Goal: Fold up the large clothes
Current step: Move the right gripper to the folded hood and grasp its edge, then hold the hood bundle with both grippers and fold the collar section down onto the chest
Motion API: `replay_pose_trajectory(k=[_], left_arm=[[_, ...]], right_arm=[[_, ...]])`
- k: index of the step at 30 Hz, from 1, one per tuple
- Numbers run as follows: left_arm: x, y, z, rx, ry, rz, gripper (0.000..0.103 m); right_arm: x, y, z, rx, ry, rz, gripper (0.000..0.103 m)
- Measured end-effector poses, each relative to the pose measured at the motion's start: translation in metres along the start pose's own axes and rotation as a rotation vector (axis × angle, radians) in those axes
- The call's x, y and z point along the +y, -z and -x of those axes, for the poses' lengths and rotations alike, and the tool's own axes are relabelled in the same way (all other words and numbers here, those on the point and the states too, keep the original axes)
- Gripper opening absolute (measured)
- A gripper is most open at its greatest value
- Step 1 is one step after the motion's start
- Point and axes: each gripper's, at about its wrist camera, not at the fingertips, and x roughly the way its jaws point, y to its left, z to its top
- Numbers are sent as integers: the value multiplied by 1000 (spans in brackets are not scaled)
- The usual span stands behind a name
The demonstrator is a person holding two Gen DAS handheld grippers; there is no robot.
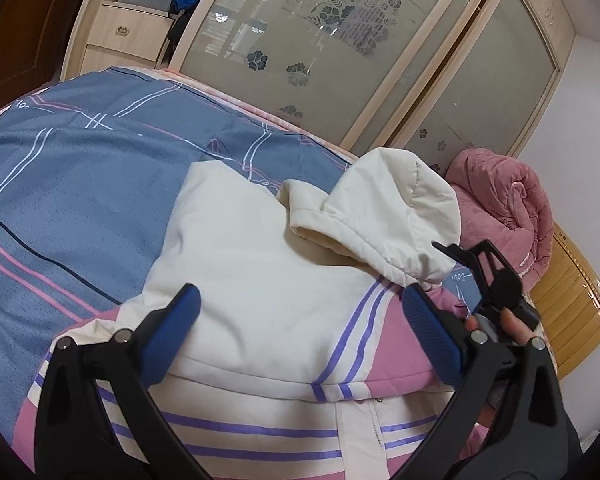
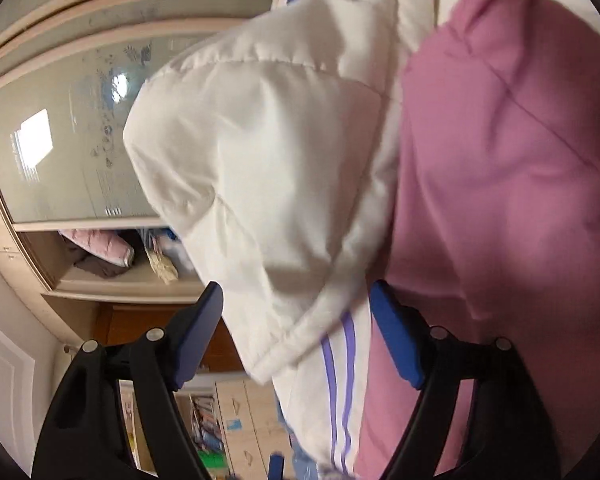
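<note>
Covering most of both views is the bed point(image 1: 72, 184), blue sheet with pink and white lines, a glass-fronted wardrobe point(image 1: 340, 60) behind it and a rolled pink quilt point(image 1: 508, 208) at the far corner. On the sheet lies the jacket point(image 1: 236, 280) — cream body, pink panels, purple stripes, padded and quilted. Its hood point(image 1: 388, 216) stands up off the collar end, puffed and holding its own shape.

Handling, judged: light but bulky; soft fill that springs back, so folds will want pressing down. Shell looks smooth, possibly slick — thin pinches may slip. Best holds appear to be stitched edges: hood rim, hem, cuff seams.

Left gripper point(image 1: 300, 320) hovers over the cream back panel, jaws wide apart, nothing between the pads. Right gripper point(image 2: 296, 332) is rolled on its side at the hood point(image 2: 260, 180); the hood's rim and a striped edge sit between its blue pads point(image 2: 396, 344), but the pads stand clear of the cloth — open, no hold yet. A hand point(image 1: 516, 328) carries it.
</note>
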Motion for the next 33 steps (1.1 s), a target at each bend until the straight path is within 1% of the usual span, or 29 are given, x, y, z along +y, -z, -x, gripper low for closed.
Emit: replay_pose_trajectory(k=[1, 2, 3, 4, 5, 6, 7, 9, 12, 14, 16, 18, 19, 21, 24, 25, 27, 28, 30, 32, 33], left_arm=[[0, -1, 1, -1, 0, -1, 101], [0, -1, 2, -3, 2, 1, 101], [1, -2, 3, -5, 5, 5, 101], [1, -4, 5, -7, 8, 9, 101], [2, -5, 6, -12, 11, 14, 101], [2, -5, 7, -14, 12, 14, 101], [2, -6, 7, -16, 15, 13, 101], [2, -5, 7, -13, 19, 15, 101], [3, -4, 7, 0, 59, 46, 101], [4, 0, 3, 15, 124, 94, 101], [6, 5, -3, 32, 191, 152, 101], [6, 12, -12, 58, 264, 204, 101], [6, 14, -17, 71, 280, 221, 101], [9, 19, -26, 77, 304, 275, 101], [18, 23, -40, 84, 350, 370, 101], [22, 23, -46, 85, 355, 399, 101], [28, 22, -56, 79, 356, 451, 101], [31, 21, -60, 77, 361, 476, 101], [41, 18, -72, 75, 383, 559, 101], [47, 16, -78, 76, 422, 605, 101], [48, 14, -79, 79, 444, 609, 101]], right_arm=[[-3, -6, -1, -35, -32, -15, 75], [-4, -12, -1, -54, -46, -21, 70], [-3, -17, -1, -80, -54, -14, 59], [-2, -21, 0, -97, -70, 4, 38], [-1, -23, 1, -103, -80, 22, 25], [2, -23, 3, -112, -81, 42, 15], [5, -22, 4, -120, -85, 55, 10], [17, -15, 11, -149, -97, 130, 8], [35, 5, 24, -124, -184, 177, 7], [52, 29, 30, -90, -238, 222, 7], [67, 63, 39, -54, -264, 291, 7], [69, 87, 43, -22, -280, 302, 7], [67, 94, 44, -15, -282, 297, 7], [51, 111, 45, 23, -287, 246, 7], [28, 122, 44, 68, -288, 184, 7], [19, 123, 44, 78, -297, 151, 7], [12, 128, 43, 90, -306, 131, 7], [9, 131, 40, 113, -312, 120, 7], [6, 144, 39, 134, -286, 124, 7], [-2, 153, 33, 173, -277, 99, 7], [-7, 154, 31, 182, -277, 81, 7]])
